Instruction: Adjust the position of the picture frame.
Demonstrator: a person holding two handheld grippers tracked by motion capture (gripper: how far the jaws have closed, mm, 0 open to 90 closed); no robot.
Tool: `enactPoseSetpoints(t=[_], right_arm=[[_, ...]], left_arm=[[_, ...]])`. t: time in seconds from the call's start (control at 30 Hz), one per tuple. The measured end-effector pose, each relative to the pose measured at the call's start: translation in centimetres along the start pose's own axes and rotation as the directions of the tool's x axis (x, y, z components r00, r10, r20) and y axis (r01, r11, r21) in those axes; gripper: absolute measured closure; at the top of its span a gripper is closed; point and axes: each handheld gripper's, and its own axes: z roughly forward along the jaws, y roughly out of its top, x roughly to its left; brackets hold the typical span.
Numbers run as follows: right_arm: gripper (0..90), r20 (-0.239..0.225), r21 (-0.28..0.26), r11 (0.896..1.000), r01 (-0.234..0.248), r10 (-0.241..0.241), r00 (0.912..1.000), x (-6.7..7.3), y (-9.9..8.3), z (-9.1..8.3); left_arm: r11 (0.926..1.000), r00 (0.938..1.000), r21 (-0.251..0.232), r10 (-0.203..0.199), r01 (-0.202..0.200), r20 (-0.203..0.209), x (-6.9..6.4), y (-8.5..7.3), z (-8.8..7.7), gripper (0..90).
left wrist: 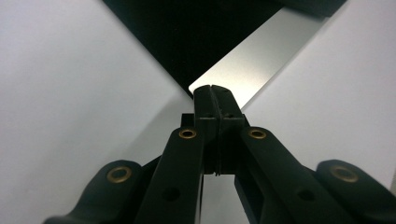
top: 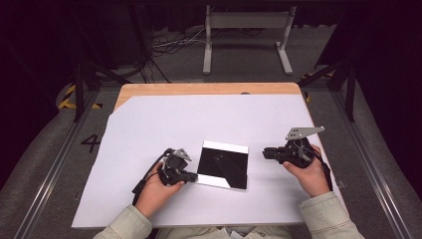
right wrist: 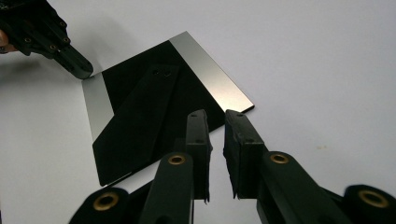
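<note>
We see a flat, glossy black square panel point(top: 222, 164) with silvery edge strips on the matte white sheet point(top: 149, 124). The left gripper point(top: 191, 176) has its jaws pressed together at the panel's corner; the right gripper point(top: 266, 153) has its jaws slightly apart.

A flat, square black panel point(top: 223, 164) with a silvery strip along two opposite edges is laid on the white sheet point(top: 149, 129) covering the table, near the front middle. A black stand flap point(right wrist: 144, 100) is seen folded flat against its upper face. Its near-left corner point(left wrist: 198, 86) is met by the closed tips of the left gripper point(left wrist: 212, 91).
</note>
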Motion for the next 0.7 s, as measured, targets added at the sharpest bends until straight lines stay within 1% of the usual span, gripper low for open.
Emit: enactPoseSetpoints(t=[0.1, 0.13, 0.23, 0.3, 0.4, 0.43, 0.5, 0.6, 0.7], right_arm=[[80.1, 0.0, 0.0, 1.0, 0.001, -0.001, 1.0, 0.0, 0.0, 0.0], [80.1, 0.0, 0.0, 1.0, 0.001, -0.001, 1.0, 0.1, 0.0, 0.0], [80.1, 0.001, -0.001, 1.0, 0.001, -0.001, 1.0, 0.1, 0.0, 0.0], [80.1, 0.001, 0.0, 1.0, 0.002, -0.002, 1.0, 0.1, 0.0, 0.0], [80.1, 0.004, -0.001, 1.0, 0.003, -0.003, 1.0, 0.1, -0.1, -0.1], [80.1, 0.003, 0.0, 1.0, 0.003, -0.003, 1.0, 0.1, -0.1, -0.1], [80.1, 0.004, 0.001, 1.0, -0.001, 0.001, 1.0, 0.2, -0.1, -0.2], [80.1, 0.007, -0.001, 1.0, -0.001, 0.001, 1.0, 0.2, -0.2, -0.3], [80.1, 0.009, -0.004, 1.0, -0.002, 0.002, 1.0, 0.2, -0.2, -0.4]], left_arm=[[1.0, 1.0, -0.002, 0.005, -0.005, 0.004, -0.3, 0.1, 0.2, 90.0], [1.0, 1.0, -0.001, 0.001, -0.001, 0.008, -0.4, 0.1, 0.2, 90.0], [0.9999, 0.9995, -0.007, 0.011, -0.01, 0.028, -0.6, 0.2, 0.5, 90.0], [0.9998, 0.9995, -0.004, 0.019, -0.019, 0.025, -0.9, 0.4, 0.7, 90.0], [0.9995, 0.9991, -0.002, 0.031, -0.031, 0.029, -1.2, 0.6, 0.9, 90.0], [0.9996, 0.9991, -0.006, 0.029, -0.029, 0.031, -1.3, 0.6, 1.0, 90.0], [0.9992, 0.9985, -0.009, 0.039, -0.039, 0.037, -1.5, 0.8, 1.2, 90.0], [0.9988, 0.9983, -0.007, 0.048, -0.048, 0.034, -1.8, 1.0, 1.4, 90.0], [0.9988, 0.998, -0.008, 0.049, -0.049, 0.039, -1.9, 1.1, 1.6, 90.0]])
